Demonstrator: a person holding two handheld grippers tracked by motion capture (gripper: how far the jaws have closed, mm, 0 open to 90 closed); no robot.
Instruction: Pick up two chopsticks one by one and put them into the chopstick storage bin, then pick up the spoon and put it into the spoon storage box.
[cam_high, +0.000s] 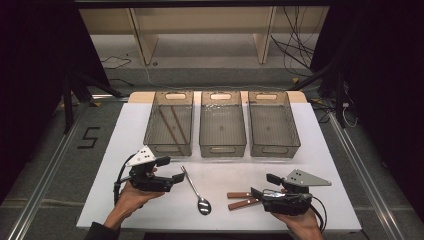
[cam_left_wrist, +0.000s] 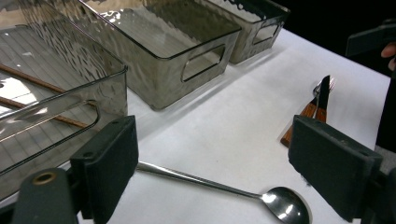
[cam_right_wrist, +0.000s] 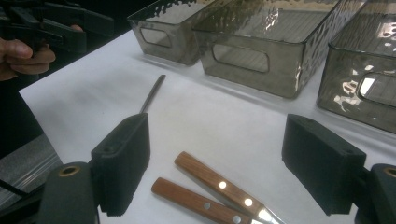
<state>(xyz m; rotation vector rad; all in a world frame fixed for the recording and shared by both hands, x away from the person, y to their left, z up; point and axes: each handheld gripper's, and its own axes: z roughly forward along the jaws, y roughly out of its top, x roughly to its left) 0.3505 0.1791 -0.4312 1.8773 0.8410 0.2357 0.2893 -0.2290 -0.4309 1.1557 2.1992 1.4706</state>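
Grippers both gape wide: left gripper hangs over the spoon, right gripper over two wooden-handled utensils. Nothing's held yet.

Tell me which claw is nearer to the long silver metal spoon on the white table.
Left. The left claw hovers open just left of the silver metal spoon, by its handle end. The right claw sits farther off to the spoon's right, over the two wooden-handled utensils.

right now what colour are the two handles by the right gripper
Reddish-brown wood handles with silver rivets; right gripper view.
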